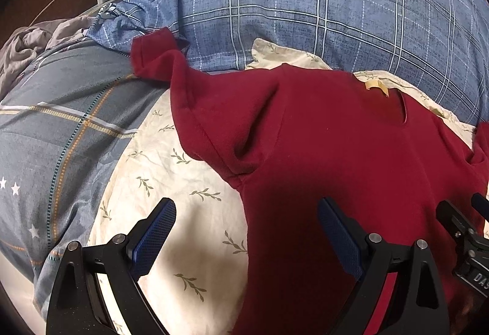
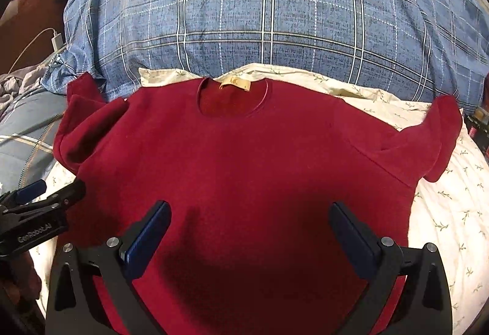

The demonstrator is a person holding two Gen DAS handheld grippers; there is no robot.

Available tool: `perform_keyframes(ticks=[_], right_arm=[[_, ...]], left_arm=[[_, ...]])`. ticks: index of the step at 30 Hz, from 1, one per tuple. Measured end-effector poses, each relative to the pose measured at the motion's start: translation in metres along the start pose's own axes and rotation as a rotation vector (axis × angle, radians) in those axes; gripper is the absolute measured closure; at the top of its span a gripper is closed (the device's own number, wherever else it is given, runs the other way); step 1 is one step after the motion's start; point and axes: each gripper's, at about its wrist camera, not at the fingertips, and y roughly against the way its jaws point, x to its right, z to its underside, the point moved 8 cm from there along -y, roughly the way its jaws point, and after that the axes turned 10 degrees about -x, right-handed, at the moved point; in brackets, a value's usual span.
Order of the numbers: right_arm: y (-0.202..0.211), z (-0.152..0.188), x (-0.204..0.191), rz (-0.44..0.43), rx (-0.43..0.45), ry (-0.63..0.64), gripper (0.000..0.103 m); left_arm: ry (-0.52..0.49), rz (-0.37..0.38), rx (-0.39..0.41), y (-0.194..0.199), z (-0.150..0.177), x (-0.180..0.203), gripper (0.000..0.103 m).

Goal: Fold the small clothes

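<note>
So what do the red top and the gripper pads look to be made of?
Red top: apparently soft matte fleece or brushed knit; the surface looks fuzzy and shows no sheen. The pads on the right gripper fingers: blue, probably rubber, with a fine grid texture.

Left tongs point(image 1: 247, 238) held spread wide, blue pads point(image 1: 154, 238) well apart, nothing between them. Right tongs point(image 2: 250, 240) likewise spread wide, pads point(image 2: 146, 240) apart and gripping nothing. Both held low, side by side, pointing forward, each showing at the edge of the other's view.
</note>
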Motion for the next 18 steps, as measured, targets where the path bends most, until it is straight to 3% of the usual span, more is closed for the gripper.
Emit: perform_keyframes(ticks=[10, 18], right_arm=[[-0.008, 0.002, -0.003, 0.006, 0.000, 0.012, 0.000], [-0.021, 0.007, -0.001, -0.004, -0.029, 0.005, 0.000]], left_arm=[[0.043, -0.001, 0.010, 0.004, -0.011, -0.018, 0.010], [0.133, 0.022, 0.039, 0.014, -0.044, -0.057, 0.010]])
